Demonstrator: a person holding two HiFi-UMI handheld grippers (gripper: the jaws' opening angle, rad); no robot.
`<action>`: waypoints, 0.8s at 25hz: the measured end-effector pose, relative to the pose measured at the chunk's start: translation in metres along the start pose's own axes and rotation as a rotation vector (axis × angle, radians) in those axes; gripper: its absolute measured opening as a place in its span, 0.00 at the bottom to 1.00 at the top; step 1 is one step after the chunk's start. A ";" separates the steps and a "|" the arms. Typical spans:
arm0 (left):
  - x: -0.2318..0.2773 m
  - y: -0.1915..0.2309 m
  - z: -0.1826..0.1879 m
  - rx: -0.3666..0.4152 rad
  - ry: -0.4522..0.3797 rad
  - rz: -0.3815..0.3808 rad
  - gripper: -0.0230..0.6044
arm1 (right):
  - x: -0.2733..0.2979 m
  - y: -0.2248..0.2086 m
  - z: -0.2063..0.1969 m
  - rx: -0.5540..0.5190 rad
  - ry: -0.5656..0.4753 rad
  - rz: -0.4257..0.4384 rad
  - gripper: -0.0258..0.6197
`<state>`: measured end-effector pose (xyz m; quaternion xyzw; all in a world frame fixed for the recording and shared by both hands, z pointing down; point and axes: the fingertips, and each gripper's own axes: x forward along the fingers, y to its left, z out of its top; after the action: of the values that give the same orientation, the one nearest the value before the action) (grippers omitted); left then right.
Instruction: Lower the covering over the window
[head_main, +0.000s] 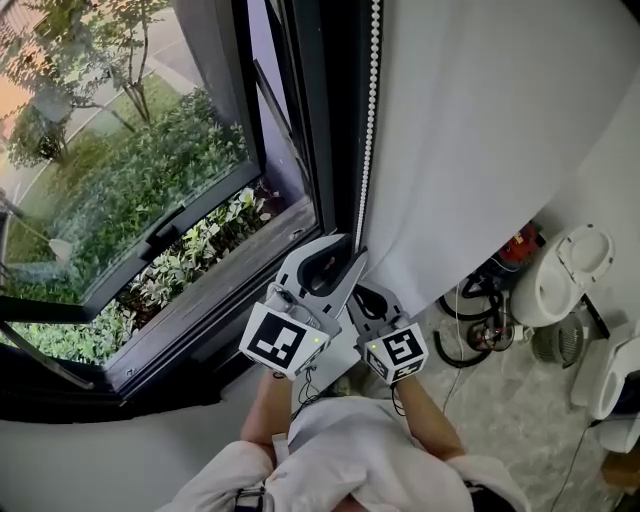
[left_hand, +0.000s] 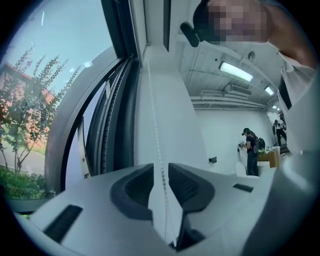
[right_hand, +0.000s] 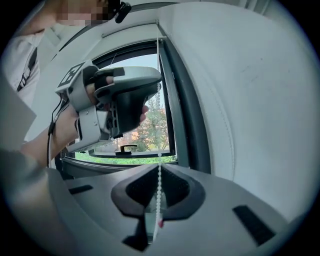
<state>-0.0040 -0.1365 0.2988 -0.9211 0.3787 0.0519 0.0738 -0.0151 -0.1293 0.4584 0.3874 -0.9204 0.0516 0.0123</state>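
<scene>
Clamping bead chain (right_hand: 159, 195), right tool (right_hand: 158, 169)

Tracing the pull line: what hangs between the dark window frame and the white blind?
A bead chain, right beside the blind; the head view shows it.

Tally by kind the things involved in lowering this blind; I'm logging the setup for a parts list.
tools: 2 (left tool, right tool)
bead chain: 1
blind: 1
window: 1
Total: 5
</scene>
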 end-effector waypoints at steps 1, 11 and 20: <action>0.002 0.000 0.004 0.004 -0.009 0.004 0.19 | 0.000 0.001 0.000 -0.001 0.001 0.001 0.05; 0.009 -0.001 -0.004 0.000 0.026 0.014 0.06 | -0.001 0.005 -0.012 0.000 0.034 0.009 0.05; 0.003 -0.004 -0.046 -0.056 0.098 0.026 0.06 | -0.003 0.004 -0.051 0.034 0.128 0.010 0.05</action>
<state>0.0023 -0.1437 0.3443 -0.9192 0.3923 0.0183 0.0288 -0.0162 -0.1189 0.5080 0.3788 -0.9186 0.0919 0.0645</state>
